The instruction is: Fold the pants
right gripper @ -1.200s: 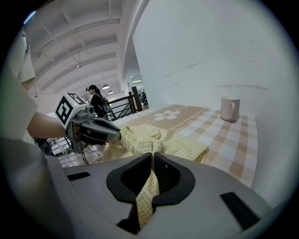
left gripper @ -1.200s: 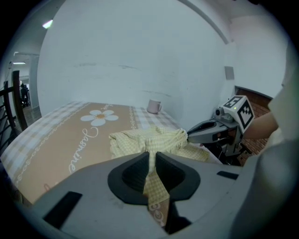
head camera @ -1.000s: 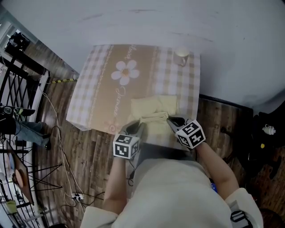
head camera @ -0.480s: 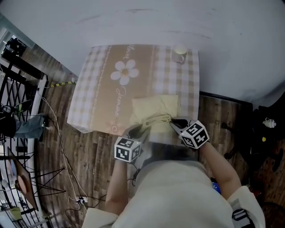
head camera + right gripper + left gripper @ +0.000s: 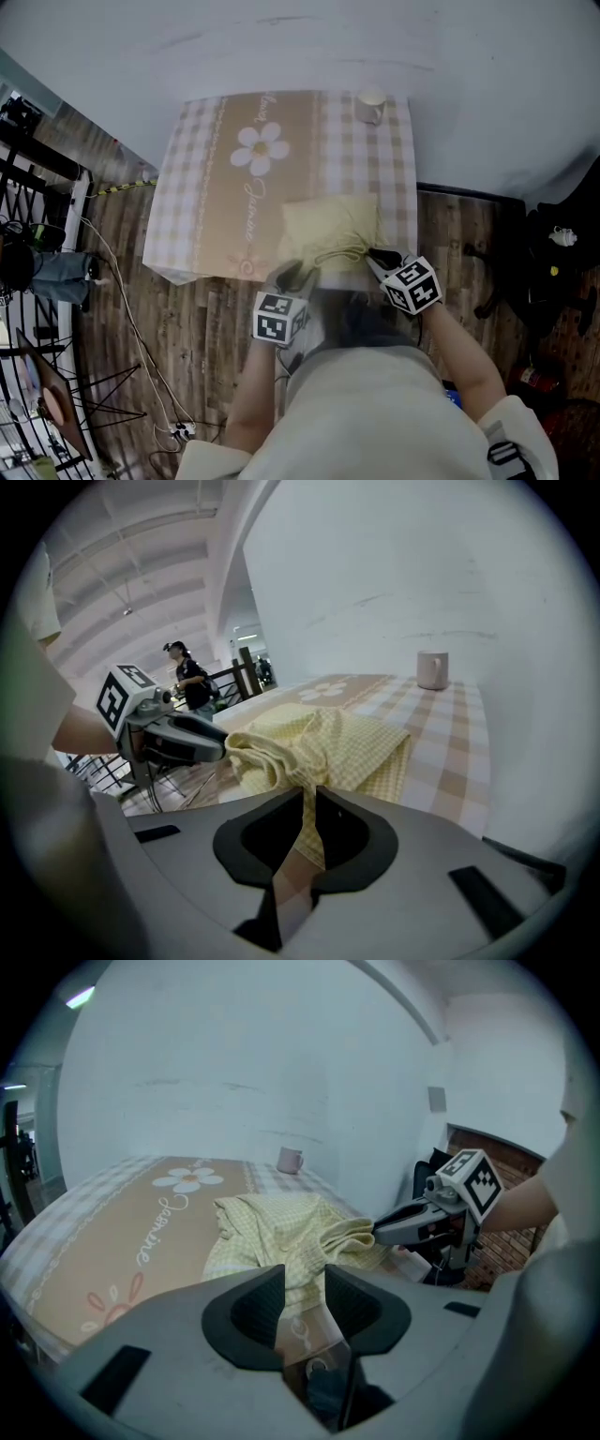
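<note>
Tablecloth: a checked cloth (image 5: 206,197) with a daisy print is covering the table and hanging over its edges.

Pants: the pale yellow gingham pants (image 5: 330,230) are lying part-folded on the near right of the cloth. A flat doubled panel is sitting farther in, and a rumpled roll of fabric is bunching along the near edge, between the two grippers.

Pants, handling: they are looking light, thin and limp. They are likely to drape and slide under their own weight, and unlikely to hold a crease unless pressed flat. Nothing fragile is showing.

Pants, where to hold: the bunched near edge is the place. Pinching it at both outer corners at once should keep the layers together as it is carried over.

Left gripper: the left gripper (image 5: 302,1283) is resting at the near left end of the roll. Its jaws have just been opening and are standing wide, with cloth showing in the gap but not being pressed.

Right gripper: the right gripper (image 5: 310,803) is at the near right end. Its jaws are standing narrow and appear to be pinching a strip of the yellow fabric.

Mug: a pale mug (image 5: 371,106) is standing at the far right corner, well apart from the pants.
</note>
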Motion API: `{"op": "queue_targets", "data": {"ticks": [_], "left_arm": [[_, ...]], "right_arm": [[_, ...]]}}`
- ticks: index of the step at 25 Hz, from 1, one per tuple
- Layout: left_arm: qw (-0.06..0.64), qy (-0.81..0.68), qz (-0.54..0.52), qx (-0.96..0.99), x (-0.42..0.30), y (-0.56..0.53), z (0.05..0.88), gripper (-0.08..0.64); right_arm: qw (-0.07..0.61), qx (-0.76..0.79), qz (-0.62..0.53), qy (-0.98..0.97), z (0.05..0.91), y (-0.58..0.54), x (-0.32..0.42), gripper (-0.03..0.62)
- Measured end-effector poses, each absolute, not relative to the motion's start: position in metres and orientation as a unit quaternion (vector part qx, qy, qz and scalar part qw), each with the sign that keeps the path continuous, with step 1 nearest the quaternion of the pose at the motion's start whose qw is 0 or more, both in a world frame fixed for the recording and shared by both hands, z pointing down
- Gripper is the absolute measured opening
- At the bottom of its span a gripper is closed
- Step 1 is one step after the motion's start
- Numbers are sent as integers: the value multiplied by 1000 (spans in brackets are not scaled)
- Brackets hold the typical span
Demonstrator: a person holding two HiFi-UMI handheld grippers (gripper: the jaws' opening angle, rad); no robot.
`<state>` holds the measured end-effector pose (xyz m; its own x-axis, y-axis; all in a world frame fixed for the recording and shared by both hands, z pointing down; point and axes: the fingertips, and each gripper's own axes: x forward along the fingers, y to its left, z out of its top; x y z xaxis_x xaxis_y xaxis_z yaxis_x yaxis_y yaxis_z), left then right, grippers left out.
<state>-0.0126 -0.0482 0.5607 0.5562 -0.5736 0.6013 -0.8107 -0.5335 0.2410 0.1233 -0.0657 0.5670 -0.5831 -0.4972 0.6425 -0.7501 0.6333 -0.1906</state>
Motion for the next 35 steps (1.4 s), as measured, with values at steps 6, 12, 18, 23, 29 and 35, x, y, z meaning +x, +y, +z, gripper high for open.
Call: {"op": "queue_targets", "data": {"ticks": [6, 12, 18, 23, 29, 35], "left_arm": [[261, -411, 229, 843, -26, -26, 561, 111], [261, -430, 224, 835, -41, 0, 554, 57], [251, -441, 207, 836, -48, 25, 540, 42], [247, -445, 180, 842, -51, 54, 518, 34], [243, -451, 149, 846, -56, 85, 492, 28], [249, -464, 126, 841, -66, 119, 478, 25]], "right_arm": [[265, 400, 235, -845, 562, -49, 125, 18], [237, 435, 234, -837, 548, -21, 112, 17], [197, 460, 224, -836, 524, 9, 96, 17], [175, 467, 212, -840, 501, 41, 83, 17], [151, 471, 195, -847, 473, 74, 68, 9], [135, 468, 176, -856, 456, 108, 52, 3]]}}
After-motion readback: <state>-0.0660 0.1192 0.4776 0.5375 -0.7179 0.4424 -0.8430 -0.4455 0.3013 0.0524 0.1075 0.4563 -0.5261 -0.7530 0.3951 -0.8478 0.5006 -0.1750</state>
